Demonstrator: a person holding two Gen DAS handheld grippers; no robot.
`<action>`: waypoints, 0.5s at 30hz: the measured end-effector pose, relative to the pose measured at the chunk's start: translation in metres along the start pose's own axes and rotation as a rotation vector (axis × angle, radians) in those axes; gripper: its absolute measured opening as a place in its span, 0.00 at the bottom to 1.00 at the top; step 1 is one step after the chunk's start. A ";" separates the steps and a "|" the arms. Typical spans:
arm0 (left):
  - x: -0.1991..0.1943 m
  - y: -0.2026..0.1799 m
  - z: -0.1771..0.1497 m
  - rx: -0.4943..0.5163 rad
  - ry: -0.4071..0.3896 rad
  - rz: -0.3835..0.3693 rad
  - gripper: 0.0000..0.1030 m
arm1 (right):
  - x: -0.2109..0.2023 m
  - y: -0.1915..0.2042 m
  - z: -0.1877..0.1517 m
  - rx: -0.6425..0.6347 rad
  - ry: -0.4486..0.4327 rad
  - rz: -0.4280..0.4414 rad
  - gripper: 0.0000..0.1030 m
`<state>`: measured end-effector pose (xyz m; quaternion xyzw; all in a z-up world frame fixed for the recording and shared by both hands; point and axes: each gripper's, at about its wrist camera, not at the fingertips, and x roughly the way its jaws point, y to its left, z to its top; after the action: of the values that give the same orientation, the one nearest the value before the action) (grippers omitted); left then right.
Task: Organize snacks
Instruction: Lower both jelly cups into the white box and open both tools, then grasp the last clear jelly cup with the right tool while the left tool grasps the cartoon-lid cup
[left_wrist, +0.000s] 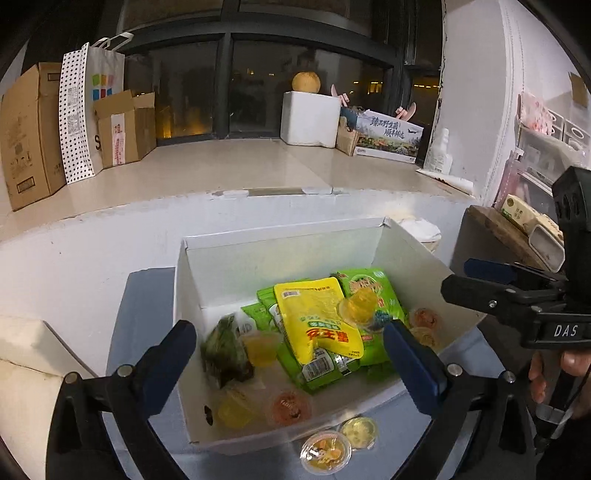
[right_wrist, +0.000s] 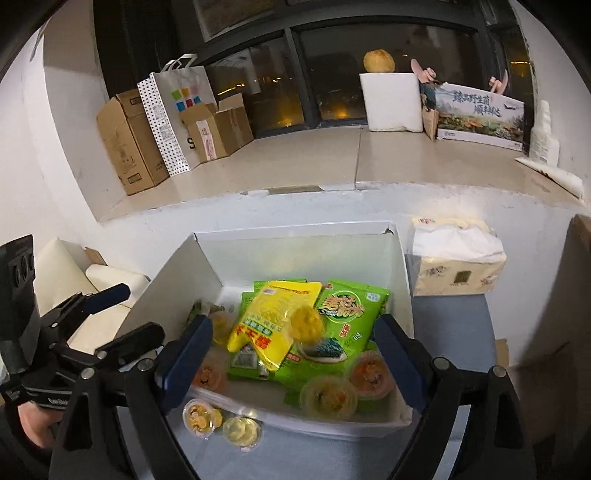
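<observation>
A white open box (left_wrist: 280, 254) (right_wrist: 400, 280) holds a yellow snack packet (left_wrist: 317, 314) (right_wrist: 266, 325), green packets (left_wrist: 373, 291) (right_wrist: 351, 310), a dark green wrapped snack (left_wrist: 225, 350) and several jelly cups. A blurred yellow jelly cup (left_wrist: 360, 308) (right_wrist: 306, 325) is in mid-air over the packets. Two jelly cups (left_wrist: 327, 452) (right_wrist: 199, 415) lie on the blue-grey table outside the box's near wall. My left gripper (left_wrist: 291, 362) is open and empty above the box. My right gripper (right_wrist: 295, 362) is open and empty above the box; it also shows in the left wrist view (left_wrist: 476, 280).
A tissue pack (right_wrist: 458, 254) stands right of the box. A windowsill behind holds cardboard boxes (left_wrist: 29, 133), a dotted paper bag (left_wrist: 85, 107), a white foam box (left_wrist: 310, 118) and a printed carton (left_wrist: 388, 136). A cream cushion (right_wrist: 74, 280) lies to the left.
</observation>
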<state>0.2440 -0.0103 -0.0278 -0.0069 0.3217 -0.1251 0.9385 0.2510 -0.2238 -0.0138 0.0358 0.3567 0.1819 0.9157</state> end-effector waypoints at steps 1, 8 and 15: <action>-0.001 0.000 0.000 0.002 0.002 0.000 1.00 | -0.002 0.000 -0.001 0.001 -0.008 0.003 0.91; -0.019 -0.006 -0.005 0.003 -0.008 -0.008 1.00 | -0.029 0.007 -0.007 0.003 -0.067 0.034 1.00; -0.056 -0.016 -0.046 -0.039 0.012 -0.014 1.00 | -0.070 0.027 -0.055 -0.028 -0.086 0.116 1.00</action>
<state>0.1692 -0.0097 -0.0292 -0.0267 0.3298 -0.1253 0.9353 0.1584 -0.2273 -0.0049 0.0515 0.3119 0.2377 0.9185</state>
